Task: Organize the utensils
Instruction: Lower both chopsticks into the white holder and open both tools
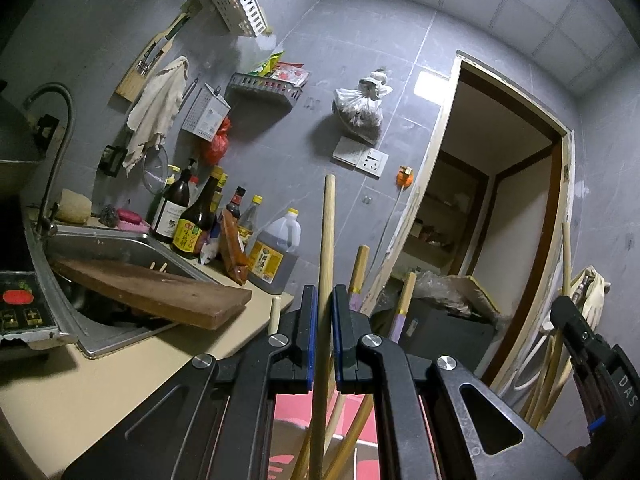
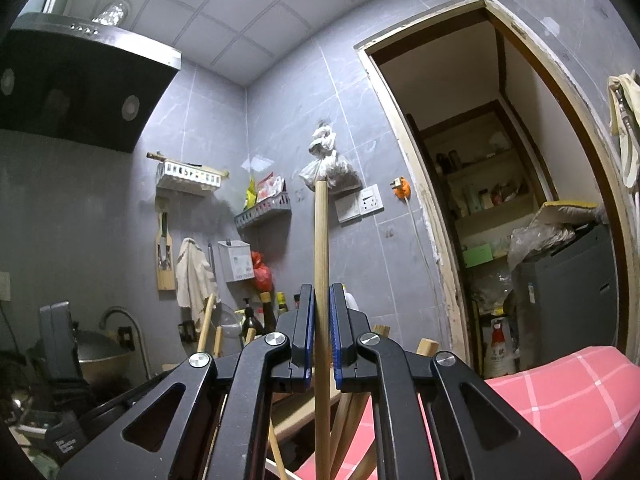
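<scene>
Left hand-held gripper (image 1: 324,332): pinching a wooden chopstick (image 1: 327,240) between its blue pads, the stick rising straight ahead of the fingertips and running back under the body.
Right hand-held gripper (image 2: 319,332): same story, pressed onto a second chopstick (image 2: 321,248), tip pointing up and forward toward the tiled wall.
Why held so: my read is each stick is gripped partway along and kept roughly upright so it clears the others; one per hand suggests sorting them singly out of the bunch.
Remaining bunch: more wooden handles (image 1: 358,276) fan out just right of and below the left fingertips, some with purple bands; others show behind the right one's fingers too.
Below: a pink checked cloth (image 2: 560,392) lies under and right of the right hand-held gripper.
Left of the left hand-held gripper: the counter (image 1: 132,368), its edge close by, with a cutting board (image 1: 160,296) overhanging the sink (image 1: 100,240) and sauce bottles (image 1: 196,220) beyond.
Open room: free air ahead and above both tips; the doorway (image 2: 500,180) opens well to the right.
Tight spots: the two hand-held grippers are near each other, the right one showing at the left view's right edge, so the sticks could cross when swung.
</scene>
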`<state>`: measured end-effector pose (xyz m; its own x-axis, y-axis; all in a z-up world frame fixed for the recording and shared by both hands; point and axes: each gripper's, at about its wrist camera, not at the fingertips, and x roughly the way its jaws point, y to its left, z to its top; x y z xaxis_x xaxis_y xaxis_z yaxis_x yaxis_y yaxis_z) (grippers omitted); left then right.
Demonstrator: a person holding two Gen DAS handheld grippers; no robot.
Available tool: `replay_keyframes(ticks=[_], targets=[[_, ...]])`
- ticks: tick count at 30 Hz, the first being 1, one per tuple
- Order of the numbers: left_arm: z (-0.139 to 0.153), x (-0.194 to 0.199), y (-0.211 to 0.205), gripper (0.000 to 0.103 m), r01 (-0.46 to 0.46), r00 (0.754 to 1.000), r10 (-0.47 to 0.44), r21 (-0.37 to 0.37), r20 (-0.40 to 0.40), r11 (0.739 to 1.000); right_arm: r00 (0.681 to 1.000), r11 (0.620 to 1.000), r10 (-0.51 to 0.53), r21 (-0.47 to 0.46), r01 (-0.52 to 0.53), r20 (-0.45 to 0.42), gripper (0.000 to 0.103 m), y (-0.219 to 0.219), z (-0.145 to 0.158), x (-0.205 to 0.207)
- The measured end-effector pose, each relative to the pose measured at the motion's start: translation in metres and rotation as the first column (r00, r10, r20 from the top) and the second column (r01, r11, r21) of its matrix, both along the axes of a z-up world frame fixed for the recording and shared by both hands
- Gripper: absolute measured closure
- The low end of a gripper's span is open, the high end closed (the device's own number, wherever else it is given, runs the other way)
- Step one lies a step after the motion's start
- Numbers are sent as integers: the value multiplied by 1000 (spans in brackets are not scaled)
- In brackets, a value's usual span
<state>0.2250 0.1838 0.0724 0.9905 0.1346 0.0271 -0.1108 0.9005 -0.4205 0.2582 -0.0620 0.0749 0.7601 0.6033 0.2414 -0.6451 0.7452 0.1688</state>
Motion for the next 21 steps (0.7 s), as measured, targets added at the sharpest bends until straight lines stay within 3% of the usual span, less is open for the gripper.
replay_keyframes(ticks=[21], targets=[[-19,-4,-31,97,47,992,-34,105,-118,993,997,998,-14,-66,8,-80,96,-5,-12,-8]])
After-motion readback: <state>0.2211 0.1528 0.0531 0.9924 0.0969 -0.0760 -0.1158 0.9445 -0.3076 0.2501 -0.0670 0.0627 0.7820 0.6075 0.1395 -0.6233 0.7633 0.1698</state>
